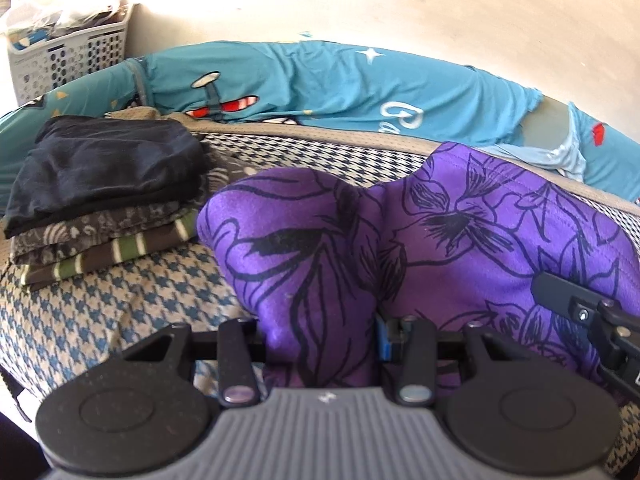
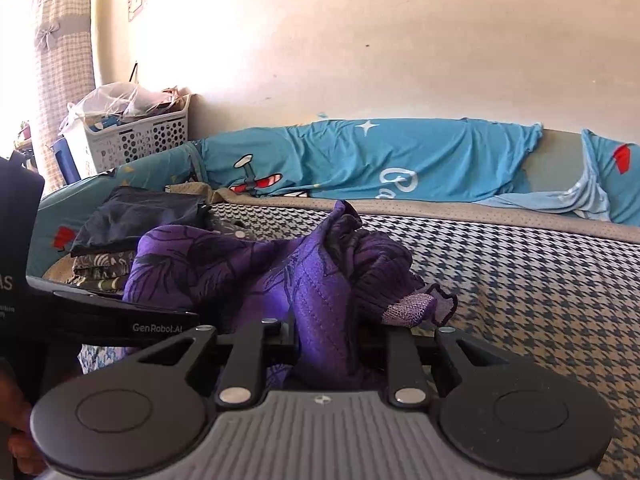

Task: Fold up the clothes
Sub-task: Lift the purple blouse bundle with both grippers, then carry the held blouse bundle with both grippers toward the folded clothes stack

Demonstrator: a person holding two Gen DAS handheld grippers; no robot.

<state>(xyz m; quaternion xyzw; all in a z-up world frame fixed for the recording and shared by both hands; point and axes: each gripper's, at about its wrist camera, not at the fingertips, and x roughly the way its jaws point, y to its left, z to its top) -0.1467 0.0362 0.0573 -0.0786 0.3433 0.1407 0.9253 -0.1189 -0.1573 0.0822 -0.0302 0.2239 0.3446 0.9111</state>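
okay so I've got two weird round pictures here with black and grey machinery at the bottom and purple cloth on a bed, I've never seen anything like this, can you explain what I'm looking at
There is no robot here. A person holds a hand-held two-finger clamp in each hand, and each clamp carries a wide-angle camera looking forward along its fingers. That explains the round, bent pictures and the black and grey parts at the bottom.

One picture is from the left gripper, the other from the right gripper. Both are shut on the same purple cloth garment with a black flower print, bunched and lifted between them.

Underneath is a bed with a blue and beige houndstooth cover. On it sits a stack of folded clothes, black on top. A teal cartoon-print sheet lies along the wall, and a white plastic laundry basket stands in the corner.
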